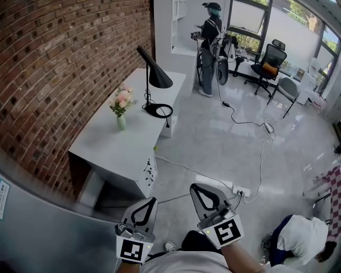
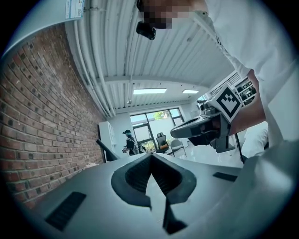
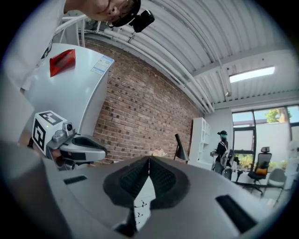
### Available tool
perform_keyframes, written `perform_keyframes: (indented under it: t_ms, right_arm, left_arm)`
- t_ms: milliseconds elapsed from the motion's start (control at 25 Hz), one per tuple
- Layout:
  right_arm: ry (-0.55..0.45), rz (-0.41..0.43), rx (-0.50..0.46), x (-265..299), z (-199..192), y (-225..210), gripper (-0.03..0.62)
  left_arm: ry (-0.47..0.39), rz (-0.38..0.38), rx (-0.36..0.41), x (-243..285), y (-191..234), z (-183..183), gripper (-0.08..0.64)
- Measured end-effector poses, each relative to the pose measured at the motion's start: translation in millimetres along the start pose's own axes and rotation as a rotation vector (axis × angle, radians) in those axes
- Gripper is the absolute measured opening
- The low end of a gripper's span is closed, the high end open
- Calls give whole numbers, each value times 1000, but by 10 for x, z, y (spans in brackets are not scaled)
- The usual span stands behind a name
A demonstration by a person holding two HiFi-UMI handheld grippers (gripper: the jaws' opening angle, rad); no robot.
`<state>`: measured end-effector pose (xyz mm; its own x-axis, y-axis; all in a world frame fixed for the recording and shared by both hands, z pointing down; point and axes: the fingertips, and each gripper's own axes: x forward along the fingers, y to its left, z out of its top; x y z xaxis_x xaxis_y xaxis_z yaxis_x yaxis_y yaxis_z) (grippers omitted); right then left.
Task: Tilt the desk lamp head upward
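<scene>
While both my tongs are held low in front of me, the left tongs [image 1: 149, 205] and the right tongs [image 1: 200, 191] each pressed shut at the tips with nothing between them, the only container in sight is one small pale vase [image 1: 121, 122] holding a bunch of pink and white flowers [image 1: 122, 101]. It stands on a white desk [image 1: 109, 152] set against a red brick wall [image 1: 53, 64]. The single black desk lamp [image 1: 155, 78] stands on the same desk, toward its far end and well apart from my tongs; its round base [image 1: 159, 111] rests near the desk's outer edge, to the right of the vase and clear of it, and its cone-shaped head points down over the base from a slanted stem. A branch pattern [image 1: 149, 171] marks the desk's near side panel. The floor [image 1: 213, 144] is pale, glossy tile, crossed by a white cable [image 1: 261, 160] that runs to one power strip [image 1: 241, 190]. Tall windows [image 1: 250, 16] line the far side of the room, and a white shelf unit [image 1: 178, 21] stands in the far corner. Two office chairs are there: a black chair [image 1: 270, 59] with an orange cushion and a grey chair [image 1: 287, 88] beside it. One person [image 1: 209, 48] stands at the far end, and a second person [image 1: 301, 237] in a white top is bent low at the lower right.
</scene>
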<state>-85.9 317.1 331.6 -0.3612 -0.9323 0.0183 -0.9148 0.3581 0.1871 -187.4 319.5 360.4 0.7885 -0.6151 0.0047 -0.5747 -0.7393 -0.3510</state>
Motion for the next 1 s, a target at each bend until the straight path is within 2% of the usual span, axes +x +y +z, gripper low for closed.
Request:
perform_keyframes:
  t_ms: [200, 520, 760, 1000]
  right_arm:
    - [15, -12, -3, 27, -39, -23, 18]
    - [19, 3, 22, 419, -240, -411, 18]
    - [8, 47, 43, 924, -404, -987, 18]
    - [0, 99, 49, 1440, -570, -1710, 18]
  left_arm:
    - [-16, -24, 0, 74, 25, -13, 8]
    - [14, -9, -19, 512, 194, -238, 8]
    - [54, 36, -7, 1188, 476, -374, 8]
    - [86, 67, 20, 2082, 790, -452, 8]
